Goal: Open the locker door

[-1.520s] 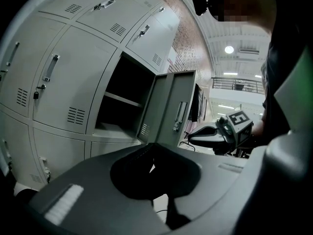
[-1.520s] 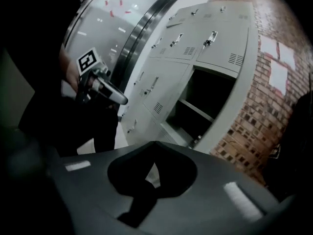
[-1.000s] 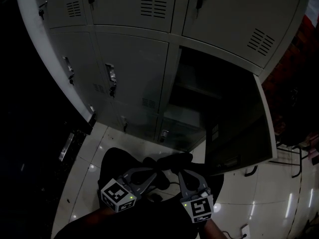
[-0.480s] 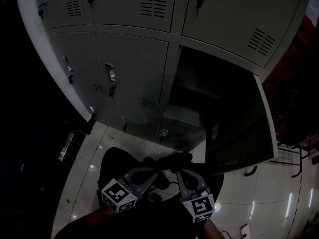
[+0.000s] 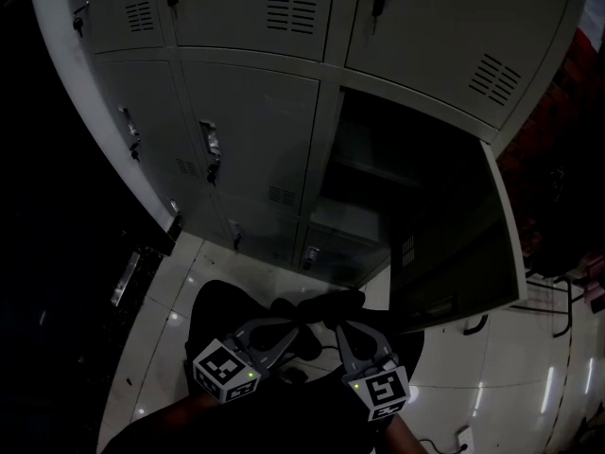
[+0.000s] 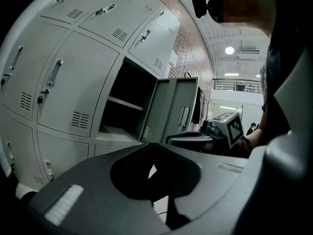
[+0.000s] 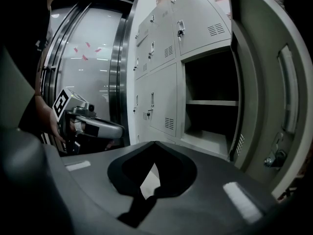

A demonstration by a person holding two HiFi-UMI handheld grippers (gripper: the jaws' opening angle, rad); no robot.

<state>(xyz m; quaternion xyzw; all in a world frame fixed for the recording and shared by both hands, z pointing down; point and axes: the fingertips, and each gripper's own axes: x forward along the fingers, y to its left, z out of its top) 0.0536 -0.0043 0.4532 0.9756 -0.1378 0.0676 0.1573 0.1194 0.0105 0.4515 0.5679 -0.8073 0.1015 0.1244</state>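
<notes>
Hanging open: the locker door point(image 5: 454, 253) stands swung out to the right of its compartment point(image 5: 397, 178), with its inner face turned towards the dark opening.
Left hand-held gripper point(image 5: 288, 315): clenched. In the left gripper view its black pads point(image 6: 132, 173) meet at the tips with only a sliver of light between them, and nothing is held. It touches no part of the lockers.
Right hand-held gripper point(image 5: 342, 308): clenched likewise. The right gripper view shows its pads point(image 7: 171, 173) pressed together, holding nothing, well apart from the door.
Gripper placing: both are held low in front of the person's dark clothing. Their tips point towards each other and lie just beside one another, below the open compartment.
Compartment inside: one shelf point(image 7: 210, 102) crosses it partway up. The rest is dark and nothing can be made out on it.
Locker bank point(image 5: 255, 112): grey metal. The neighbouring doors are closed, each with a handle and a small vent grille.
Floor point(image 5: 529, 386): pale glossy tiles with light reflections.
</notes>
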